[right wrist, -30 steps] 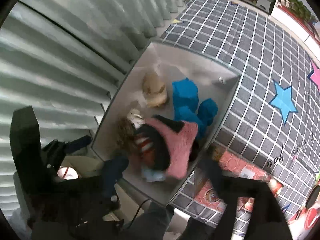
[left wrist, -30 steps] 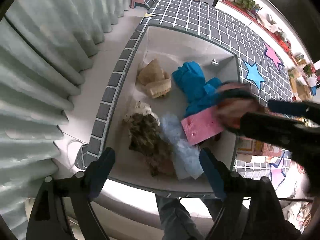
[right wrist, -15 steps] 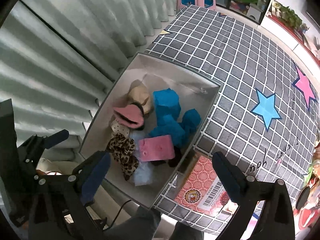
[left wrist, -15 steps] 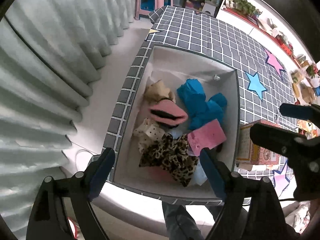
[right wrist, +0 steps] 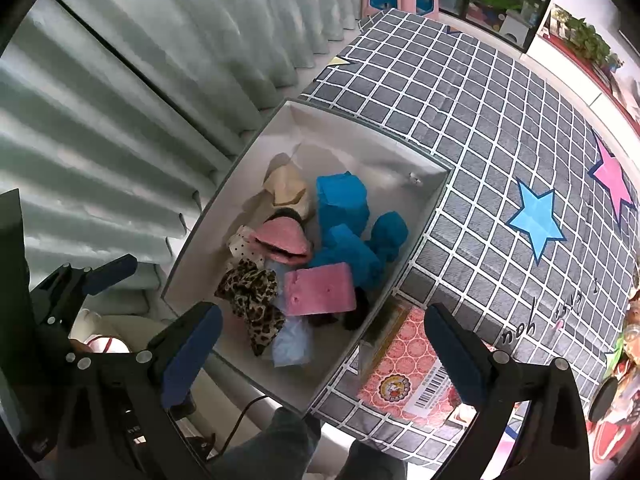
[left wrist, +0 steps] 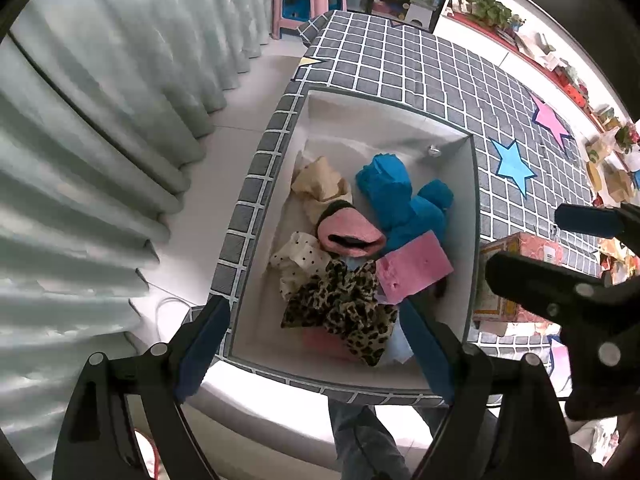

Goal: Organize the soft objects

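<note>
1. White-walled, the open rectangular box (left wrist: 472, 216) is seen sunk in a grey grid-patterned cloth surface (left wrist: 420, 64), and the soft items are all gathered inside it.
2. A pink knitted piece with a dark rim (left wrist: 349, 234) is laid on top of the pile, between a beige crumpled cloth (left wrist: 320, 184) and a leopard-print fabric (left wrist: 344, 304).
3. A bright blue fuzzy bundle (left wrist: 394, 196) is pressed against a flat pink card (left wrist: 412, 266); whatever lies under the card is hidden.
4. A pale blue item (right wrist: 292, 340) is mostly covered, and a polka-dotted cream cloth (left wrist: 296, 260) is only partly shown.
5. The left gripper (left wrist: 316, 344) is held above the box with its jaws spread wide and nothing between them.
6. The right gripper (right wrist: 320, 352) is likewise spread and empty; a red patterned packet (right wrist: 408, 372) is cut off behind one finger.
</note>
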The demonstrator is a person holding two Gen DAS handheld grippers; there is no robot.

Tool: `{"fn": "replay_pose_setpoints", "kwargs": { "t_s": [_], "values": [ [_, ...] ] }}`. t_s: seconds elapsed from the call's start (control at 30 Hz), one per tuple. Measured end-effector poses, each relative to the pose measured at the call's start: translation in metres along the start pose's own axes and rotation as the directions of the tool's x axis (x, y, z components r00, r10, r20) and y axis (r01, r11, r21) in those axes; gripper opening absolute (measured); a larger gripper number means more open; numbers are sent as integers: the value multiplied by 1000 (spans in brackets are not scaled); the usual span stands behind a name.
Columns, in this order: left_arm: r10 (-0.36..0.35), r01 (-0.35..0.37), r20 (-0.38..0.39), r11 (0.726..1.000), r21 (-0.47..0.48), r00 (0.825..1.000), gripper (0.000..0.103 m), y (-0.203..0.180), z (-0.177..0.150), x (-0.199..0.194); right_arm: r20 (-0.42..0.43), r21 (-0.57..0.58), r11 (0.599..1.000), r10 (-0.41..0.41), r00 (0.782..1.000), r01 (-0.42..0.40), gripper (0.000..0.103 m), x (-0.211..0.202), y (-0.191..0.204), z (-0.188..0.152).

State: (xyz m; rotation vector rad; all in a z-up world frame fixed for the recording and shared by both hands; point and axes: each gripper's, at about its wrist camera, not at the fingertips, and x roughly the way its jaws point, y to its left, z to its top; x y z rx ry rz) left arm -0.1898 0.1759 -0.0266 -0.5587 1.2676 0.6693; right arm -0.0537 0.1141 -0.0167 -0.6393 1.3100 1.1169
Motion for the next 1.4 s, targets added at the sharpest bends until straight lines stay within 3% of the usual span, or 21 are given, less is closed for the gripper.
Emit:
{"fn": "replay_pose_setpoints", "kwargs": {
  "t_s": [0.83, 1.23, 1.4],
  "values": [
    [4, -4, -6, 1000, 11, 1000, 89, -4, -6, -1, -1, -2, 1000, -1, 1000, 1, 102, -2, 1, -5],
    [1, -2, -22, 1000, -28, 1000, 89, 1, -9, -1, 1, -14, 1000, -4, 1000, 4, 102, -4, 7, -11],
    [-33, 32, -7, 999, -39, 999, 89, 5, -12, -3, -5, -17, 1000, -5, 1000, 5, 102, -2, 8, -10]
  ]
}}
